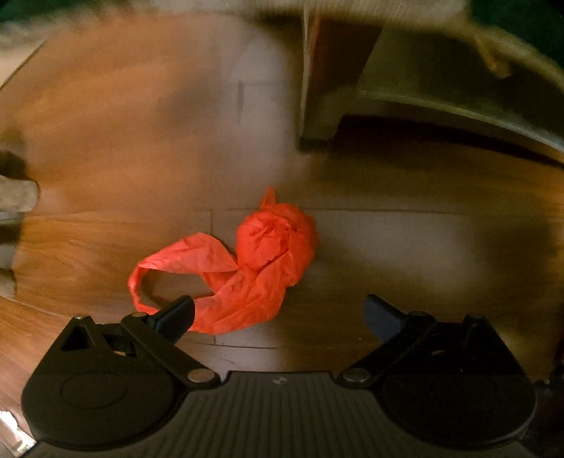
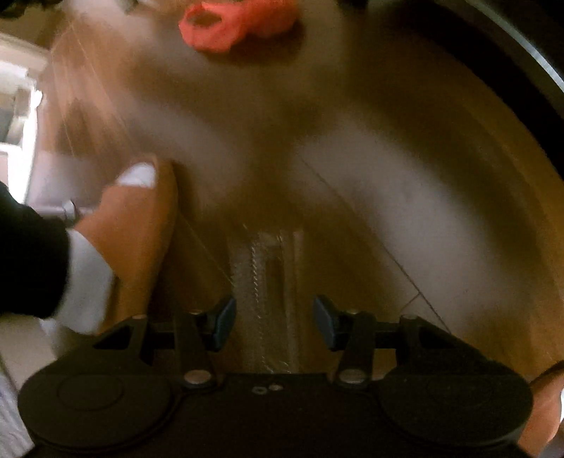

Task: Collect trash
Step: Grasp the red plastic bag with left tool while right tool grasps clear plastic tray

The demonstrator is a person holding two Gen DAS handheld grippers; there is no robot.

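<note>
A crumpled red plastic bag [image 1: 246, 267] lies on the wood floor, just ahead of my left gripper [image 1: 278, 317]. That gripper is open wide and empty, and its left fingertip [image 1: 176, 315] overlaps the bag's near edge. The bag also shows at the top of the blurred right wrist view [image 2: 239, 24], far from my right gripper [image 2: 274, 322]. A clear plastic wrapper [image 2: 271, 282] stands between the right gripper's open fingers, and I cannot tell whether they touch it.
A furniture leg [image 1: 331, 81] and a pale base rail [image 1: 440, 105] stand beyond the bag at the upper right. A person's foot in a tan slipper and white sock [image 2: 134, 225] is left of the right gripper. Wood floor [image 1: 105, 141] lies around.
</note>
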